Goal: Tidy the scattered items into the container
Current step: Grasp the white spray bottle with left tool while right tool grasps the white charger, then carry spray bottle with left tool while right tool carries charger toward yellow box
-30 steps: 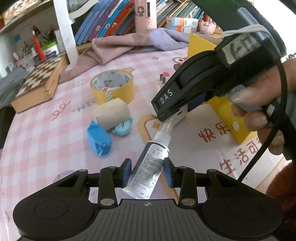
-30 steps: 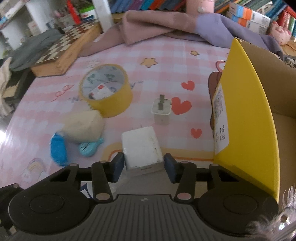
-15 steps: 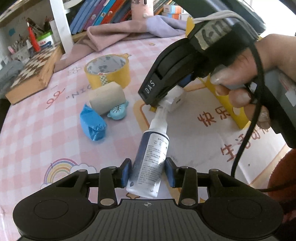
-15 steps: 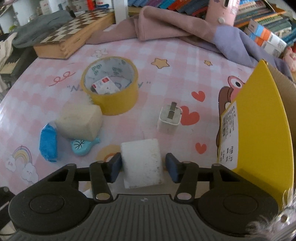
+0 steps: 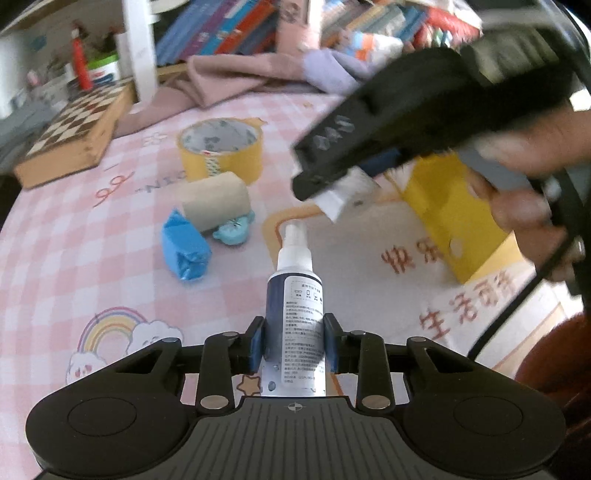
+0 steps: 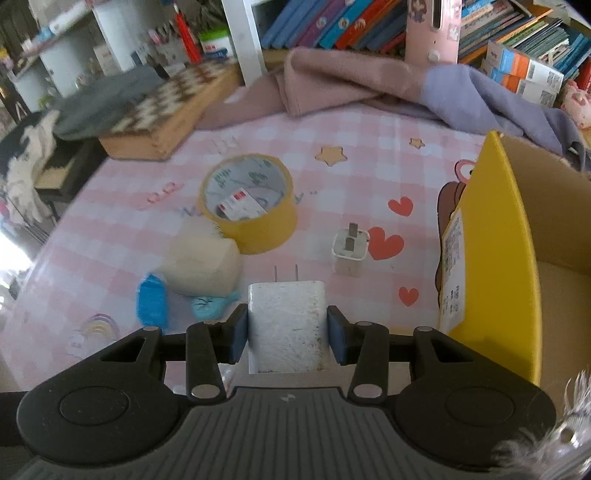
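Pink checked cloth (image 5: 110,258) over the desk, bookshelf (image 5: 229,26) behind.

Left wrist view:
- Left gripper (image 5: 293,341): jaws closing, blue pads against both sides of the spray bottle (image 5: 295,314). Bottle dark-bodied with white label, nozzle pointing away from the camera.
- Right gripper (image 5: 343,184): blurred, held by a hand (image 5: 528,184) at upper right, carrying the white charger (image 5: 343,195) above the cloth.
- Yellow box (image 5: 454,221) behind and below that gripper, at right.
- Tape roll (image 5: 221,155) at centre-left; beige roll (image 5: 216,201) just in front of it; blue packet (image 5: 184,251) and small teal item (image 5: 234,232) beside the beige roll.
- Chessboard box (image 5: 77,129) at far left; pink and lilac cloths (image 5: 258,81) along the back edge.

Right wrist view:
- Right gripper (image 6: 287,332): jaws narrow, clamped on the white charger (image 6: 287,325), prongs pointing forward.
- Yellow box (image 6: 491,258) at right, open top, brown inside, printed label on its near yellow wall.
- Small plug (image 6: 350,251) standing on the cloth between tape roll (image 6: 247,203) and box, apart from both.
- Beige roll (image 6: 203,266), blue packet (image 6: 151,302) and teal item (image 6: 210,304) grouped at left of the charger.
- Chessboard box (image 6: 166,114) at upper left.
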### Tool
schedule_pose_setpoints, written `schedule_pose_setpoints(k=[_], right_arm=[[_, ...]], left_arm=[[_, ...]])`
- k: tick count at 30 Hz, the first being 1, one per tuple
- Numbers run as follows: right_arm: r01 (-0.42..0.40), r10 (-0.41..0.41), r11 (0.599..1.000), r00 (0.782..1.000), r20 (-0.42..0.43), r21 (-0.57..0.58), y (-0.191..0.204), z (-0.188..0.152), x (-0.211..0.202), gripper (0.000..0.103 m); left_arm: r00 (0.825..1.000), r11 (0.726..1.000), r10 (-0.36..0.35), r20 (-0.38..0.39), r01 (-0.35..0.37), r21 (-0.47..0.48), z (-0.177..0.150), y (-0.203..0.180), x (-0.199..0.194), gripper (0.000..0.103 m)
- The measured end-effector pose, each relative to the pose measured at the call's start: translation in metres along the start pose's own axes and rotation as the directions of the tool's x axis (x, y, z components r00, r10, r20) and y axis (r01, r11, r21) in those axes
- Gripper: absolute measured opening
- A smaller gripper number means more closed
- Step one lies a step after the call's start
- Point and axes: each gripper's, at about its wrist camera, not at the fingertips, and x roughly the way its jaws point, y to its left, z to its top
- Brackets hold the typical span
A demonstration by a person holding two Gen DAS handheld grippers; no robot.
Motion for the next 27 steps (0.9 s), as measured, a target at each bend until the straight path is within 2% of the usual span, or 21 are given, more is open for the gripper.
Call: schedule_pose_setpoints(k=[7,15,22,27], right_arm=[[0.005,-0.003,0.999,0.997,0.073,-0.033,0.011,-0.009,-0.032,0.042],[0.031,-0.015,0.996,0.983,0.186,-0.082,0.023,-0.028,-0.085,0.042],[0.049,-0.025,0.994,0.974,0.227,-0.101,0.034,-0.059,-0.119,0.042],[0.033,-0.014,0.996,0.976,0.218,-0.081,0.041,-0.083,-0.135,0.042]], left_arm=[[0.998,0.997,-0.036,0.056,0.04,-0.066,-0.007,0.005,-0.022,0.03],[0.988,0.99,-0.053,0.143,0.071,-0.125,-0.014,0.012,-0.063,0.03],[0.972,0.99,-0.025,0.235,0.057,-0.129,-0.025,0.006,-0.108,0.031],[0.958,0.991,0.006,0.288,0.033,-0.128,-0.036,0.0,-0.137,0.031]])
